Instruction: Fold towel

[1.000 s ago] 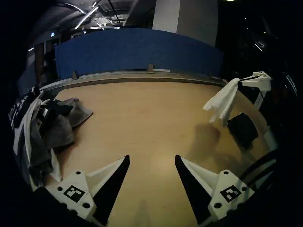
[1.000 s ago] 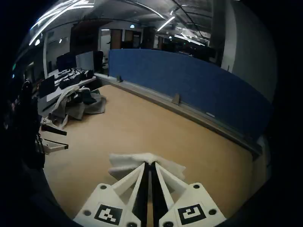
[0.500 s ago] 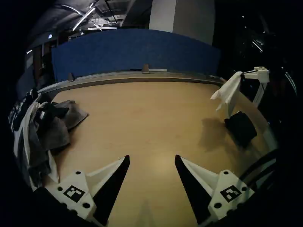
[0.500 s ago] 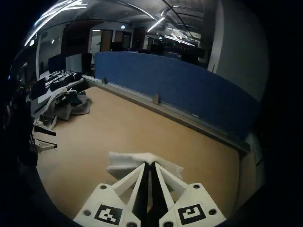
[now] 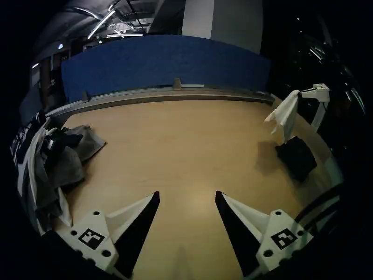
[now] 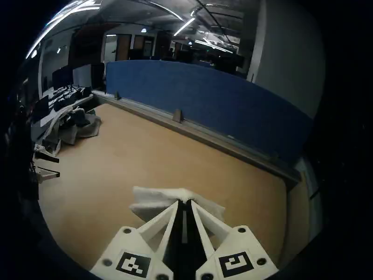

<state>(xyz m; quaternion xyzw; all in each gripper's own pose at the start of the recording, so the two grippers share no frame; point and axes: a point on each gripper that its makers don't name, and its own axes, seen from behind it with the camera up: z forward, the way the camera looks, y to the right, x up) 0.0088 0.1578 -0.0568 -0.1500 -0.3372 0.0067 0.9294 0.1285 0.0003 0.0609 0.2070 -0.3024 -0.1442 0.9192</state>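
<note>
Towel (image 5: 285, 114) farther off, above probably wooden desk (image 5: 186, 140)

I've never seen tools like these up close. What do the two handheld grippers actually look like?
The left gripper and the right gripper look alike: two white plastic fingers tapering to points, black on their inner faces. Each finger base carries a square black-and-white marker ringed by small holes.

Left gripper view: taken low over the table (image 5: 186, 135), faced straight toward the blue partition (image 5: 163, 60); the right hand-held gripper (image 5: 300, 93) is seen at far right. Right gripper view: raised above the table, faced obliquely along the partition; the left hand-held gripper (image 6: 57, 168) is seen at far left. Shared: table top, partition, cloth pile (image 5: 60, 158).
</note>
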